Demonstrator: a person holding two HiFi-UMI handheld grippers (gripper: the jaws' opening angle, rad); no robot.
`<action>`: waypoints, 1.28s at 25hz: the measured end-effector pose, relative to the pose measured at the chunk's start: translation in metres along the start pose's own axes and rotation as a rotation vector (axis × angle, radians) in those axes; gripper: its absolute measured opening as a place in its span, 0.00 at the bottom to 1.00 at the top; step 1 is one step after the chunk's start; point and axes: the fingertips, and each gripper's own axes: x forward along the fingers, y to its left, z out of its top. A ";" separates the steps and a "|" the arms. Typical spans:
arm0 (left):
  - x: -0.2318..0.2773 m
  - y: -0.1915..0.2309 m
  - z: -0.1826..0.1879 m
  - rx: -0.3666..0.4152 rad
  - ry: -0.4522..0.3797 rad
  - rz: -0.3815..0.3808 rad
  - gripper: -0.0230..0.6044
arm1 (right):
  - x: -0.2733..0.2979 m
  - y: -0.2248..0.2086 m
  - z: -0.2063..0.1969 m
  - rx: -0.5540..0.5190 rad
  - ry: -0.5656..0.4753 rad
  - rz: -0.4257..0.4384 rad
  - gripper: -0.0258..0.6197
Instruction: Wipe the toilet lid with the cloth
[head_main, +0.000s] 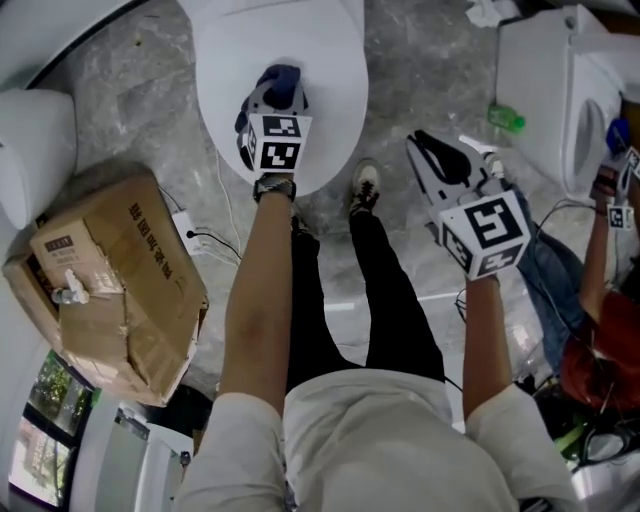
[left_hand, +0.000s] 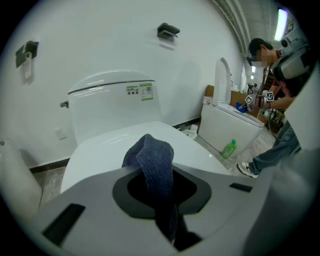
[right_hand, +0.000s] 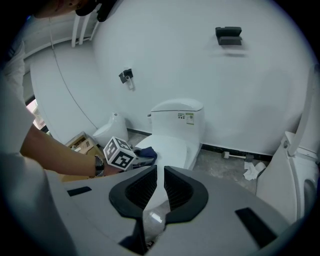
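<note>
While the left arm reaches straight forward, forearm bare, the left gripper (head_main: 270, 95) tilts down over the toilet lid (head_main: 330, 60), its fingers (left_hand: 197, 192) pinching the cloth (left_hand: 156, 161). That cloth is dark blue with a nubby knit, bunched into a soft fold that stands up between them over the lid's near half. Smooth, glossy white and oval, the lid lies shut. Off to the right, over the grey marbled floor (head_main: 150, 90), the right gripper (right_hand: 160, 172) angles downward, its ribbed black fingers (right_hand: 179, 189) nearly together with an empty slit between.
</note>
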 end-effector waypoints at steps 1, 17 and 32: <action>0.004 -0.012 0.003 0.015 0.004 -0.013 0.11 | -0.003 -0.005 -0.002 0.001 0.000 -0.002 0.14; 0.020 -0.154 -0.001 0.279 0.013 -0.255 0.11 | -0.035 -0.026 -0.041 0.055 0.024 -0.052 0.14; -0.055 -0.050 -0.067 0.217 -0.028 -0.213 0.11 | 0.012 0.074 -0.038 0.042 0.025 -0.052 0.14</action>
